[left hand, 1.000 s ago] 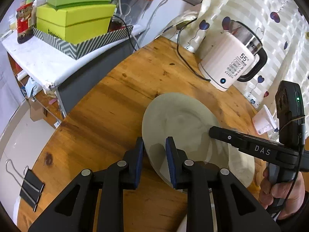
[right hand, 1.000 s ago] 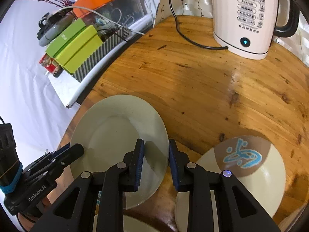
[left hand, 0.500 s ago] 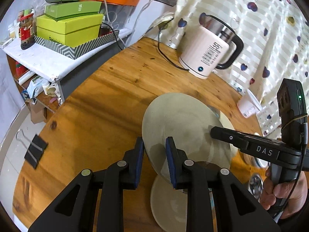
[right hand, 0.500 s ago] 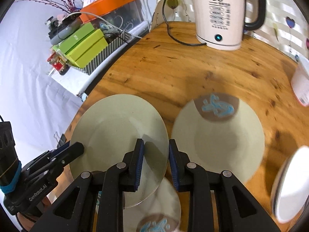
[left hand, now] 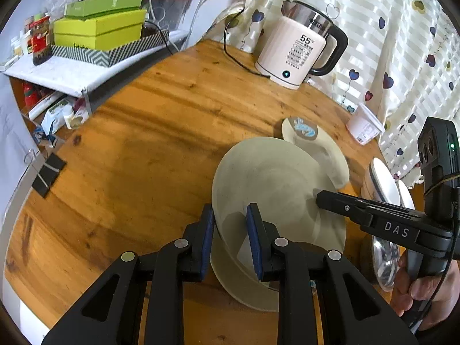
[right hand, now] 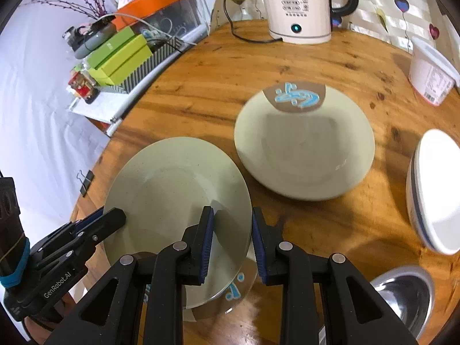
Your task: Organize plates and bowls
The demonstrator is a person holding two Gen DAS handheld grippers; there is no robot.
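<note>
A plain pale green plate [left hand: 276, 189] hangs above the wooden table, carried by both grippers at once. My left gripper [left hand: 230, 215] is shut on its near rim. My right gripper [right hand: 233, 215] is shut on the opposite rim of the same plate [right hand: 175, 184]. Each view shows the other gripper's tip on the plate's far side: the right gripper [left hand: 319, 195] and the left gripper [right hand: 115, 215]. Under the held plate lies a plate with blue marks [right hand: 238, 284], mostly hidden. Another plate with a blue figure [right hand: 304, 149] rests on the table beyond.
A white bowl [right hand: 434, 198] and a steel bowl [right hand: 402, 296] sit at the right. A white kettle [left hand: 299, 51] with its cord and a white tub [left hand: 363, 126] stand at the back. Green boxes [left hand: 100, 28] fill a side shelf. A binder clip [left hand: 47, 175] hangs at the table's left edge.
Both grippers have carried the pale green plate across the table, away from the kettle. The decorated plates and the bowls at the right have come into view. Both grips are unchanged.
</note>
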